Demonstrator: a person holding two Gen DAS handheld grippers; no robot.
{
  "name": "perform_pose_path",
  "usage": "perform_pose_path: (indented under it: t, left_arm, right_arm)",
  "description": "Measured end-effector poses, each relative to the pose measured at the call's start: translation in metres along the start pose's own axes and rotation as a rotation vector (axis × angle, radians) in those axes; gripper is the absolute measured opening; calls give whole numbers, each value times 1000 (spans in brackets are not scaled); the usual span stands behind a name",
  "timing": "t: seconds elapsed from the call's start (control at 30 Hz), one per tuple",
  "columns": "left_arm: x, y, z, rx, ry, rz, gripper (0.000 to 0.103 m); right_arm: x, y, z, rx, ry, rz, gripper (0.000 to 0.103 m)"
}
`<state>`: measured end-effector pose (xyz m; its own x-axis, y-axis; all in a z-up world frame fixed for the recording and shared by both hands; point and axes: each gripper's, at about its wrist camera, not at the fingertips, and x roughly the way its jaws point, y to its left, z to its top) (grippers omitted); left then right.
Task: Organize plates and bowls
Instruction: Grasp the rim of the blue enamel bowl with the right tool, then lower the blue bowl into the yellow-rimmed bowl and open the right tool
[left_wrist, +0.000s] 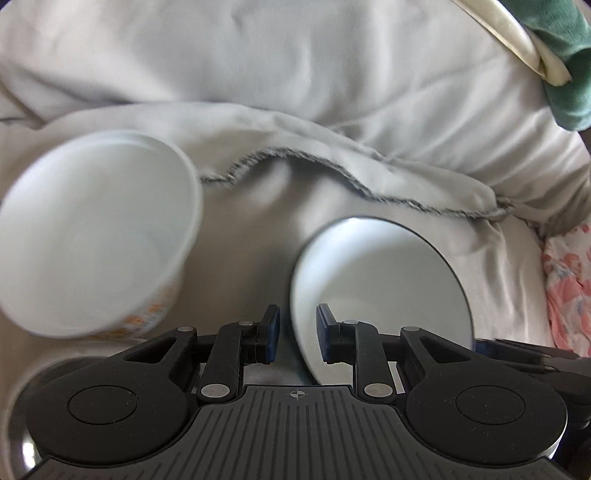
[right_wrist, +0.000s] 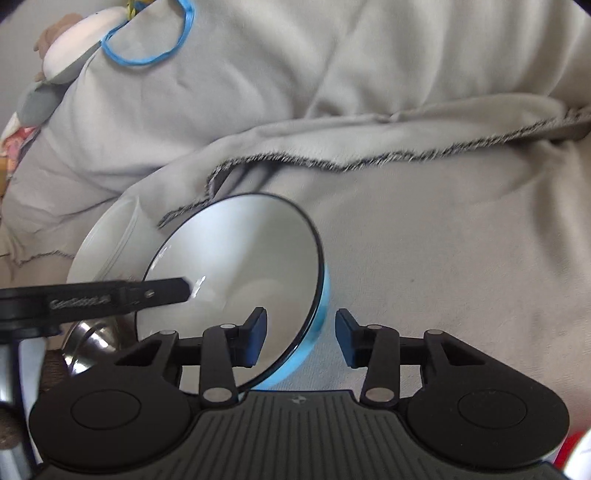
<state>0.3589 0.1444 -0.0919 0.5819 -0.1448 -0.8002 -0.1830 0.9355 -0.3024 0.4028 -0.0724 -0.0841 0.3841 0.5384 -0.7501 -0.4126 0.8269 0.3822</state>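
**Blue bowl caught at its rim from both sides**

Rumpled grey blanket (left_wrist: 332, 74) spread beyond both pairs of fingers, a bed and no desk. Left of the left gripper (left_wrist: 298, 332), a white bowl (left_wrist: 92, 229) with an orange pattern, blurred. Between the fingers of both, tilted on edge, the blue bowl (right_wrist: 236, 266). Low and left of the left fingers, a steel bowl (right_wrist: 88, 339), half hidden.

Left fingers set narrow, one inside the wall and one outside; cannot tell whether pinching or just clear. Right gripper (right_wrist: 301, 334) set wide astride the opposite rim, apart from it on both sides.

Likely step: taking up the blue bowl for stacking. Next, probably: a firm pinch by one gripper, then a lift and a level nesting into another bowl.
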Motion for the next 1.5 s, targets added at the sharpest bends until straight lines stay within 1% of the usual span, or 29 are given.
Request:
perform_pose_path:
  t: [0.07, 0.13, 0.17, 0.23, 0.3, 0.4, 0.5, 0.6, 0.63, 0.7, 0.73, 0.83, 0.97, 1.07, 1.2, 1.3, 1.43, 1.5]
  left_arm:
    - [-3, -7, -6, 42, -10, 30, 26]
    - [-9, -11, -13, 64, -8, 39, 26]
    - [-12, -11, -16, 62, 4, 30, 26]
    - [-16, -8, -23, 45, 31, -14, 26]
    - [-18, -7, -26, 45, 36, -41, 26]
    - [-9, -10, -20, 64, 31, -23, 26]
    - [5, -14, -13, 81, 34, -7, 26]
    - [17, -21, -9, 108, 30, 17, 27]
    - [20, -24, -8, 117, 33, 29, 30]
    - [25, -25, -7, 111, 36, 41, 32]
    - [24, -24, -7, 98, 35, 31, 31]
    - [4, -27, -8, 74, 20, -33, 31]
    - [-47, -42, -14, 113, -32, -75, 32]
    - [-83, -51, -26, 137, -38, -90, 33]
    - [-108, -51, -52, 145, -16, -115, 36]
    - [-108, -46, -74, 139, 20, -124, 36]
    - [-95, -43, -101, 147, 87, -92, 36]
    - [-88, -40, -110, 145, 121, -89, 36]
  right_arm:
    - [-2, 1, -3, 3, 5, 15, 35]
    - [-6, 2, -3, 1, 1, 20, 35]
    - [-9, 3, -4, -1, -4, 20, 35]
    - [-19, 5, -11, -22, -15, 10, 35]
    - [-24, 6, -18, -38, -13, -14, 35]
    - [-20, 1, -17, -13, -9, -13, 36]
    - [-9, -6, -12, 42, 19, 27, 37]
    - [9, -16, -12, 105, 72, 78, 37]
    - [13, -17, -12, 123, 80, 84, 37]
    - [12, -16, -11, 126, 67, 88, 37]
    - [9, -13, -12, 118, 55, 81, 37]
    - [-2, -5, -13, 105, 28, 35, 37]
    - [-40, -1, -14, 143, -30, 65, 37]
    - [-78, 15, -21, 94, -72, 65, 37]
    - [-111, 29, -40, 44, -52, 56, 38]
    - [-119, 31, -59, 29, -19, 57, 38]
    - [-109, 30, -85, 34, 54, 44, 38]
    - [-101, 28, -95, 40, 89, 38, 38]
